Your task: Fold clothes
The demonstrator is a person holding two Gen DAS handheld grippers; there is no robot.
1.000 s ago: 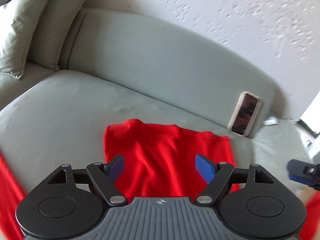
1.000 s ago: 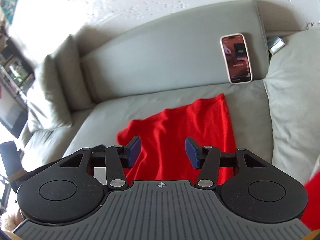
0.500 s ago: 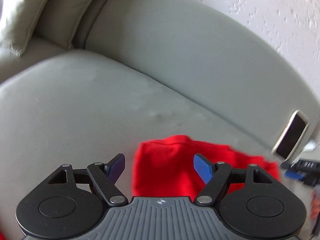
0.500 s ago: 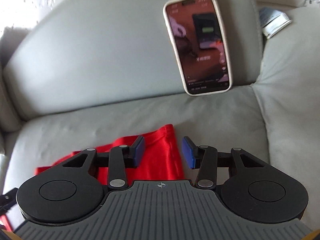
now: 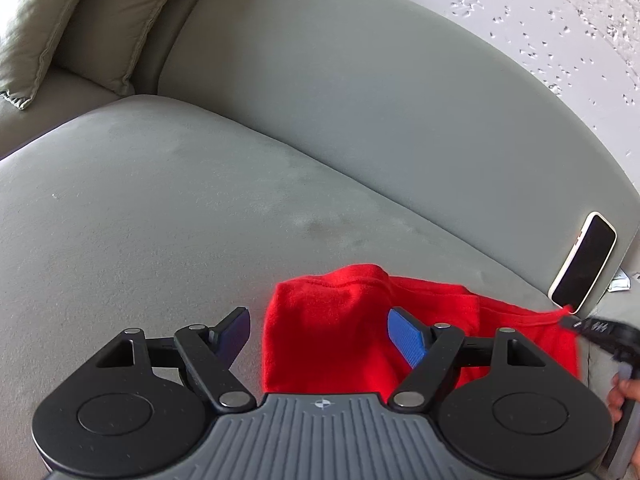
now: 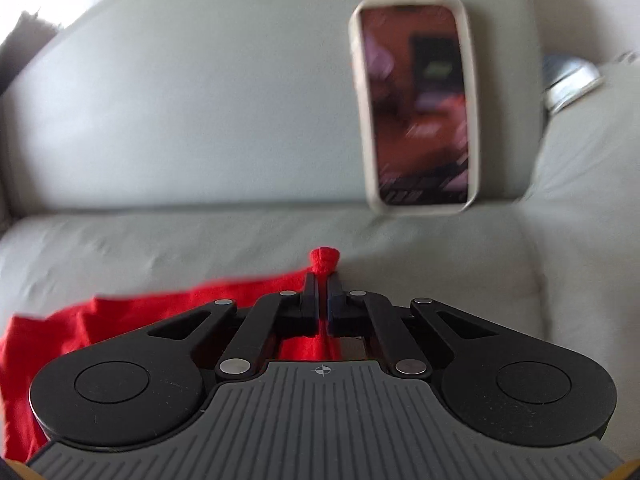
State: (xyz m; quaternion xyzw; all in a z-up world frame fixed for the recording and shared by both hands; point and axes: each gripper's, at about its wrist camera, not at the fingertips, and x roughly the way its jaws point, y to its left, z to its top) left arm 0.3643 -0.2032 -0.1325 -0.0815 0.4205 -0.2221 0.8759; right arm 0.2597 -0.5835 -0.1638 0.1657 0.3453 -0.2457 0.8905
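Note:
A red garment point(image 5: 332, 332) lies on the grey sofa seat point(image 5: 140, 208). My left gripper point(image 5: 318, 330) is open, its blue pads on either side of the garment's far left corner. My right gripper point(image 6: 323, 292) is shut on the garment's far right corner, and a small tuft of red cloth point(image 6: 324, 262) sticks out past the fingertips. The rest of the garment point(image 6: 120, 320) trails to the left in the right wrist view. The right gripper also shows at the right edge of the left wrist view point(image 5: 576, 324), pinching that corner.
A phone in a white case point(image 6: 416, 104) leans on the sofa backrest point(image 6: 200, 100), just beyond the right gripper; it also shows in the left wrist view point(image 5: 584, 264). A cushion point(image 5: 44, 28) sits far left. A small grey object point(image 6: 572, 80) lies by the right cushion.
Both grippers have moved forward and down to the garment's far edge. The right gripper has shut on the far right corner. The left gripper stays open at the far left corner.

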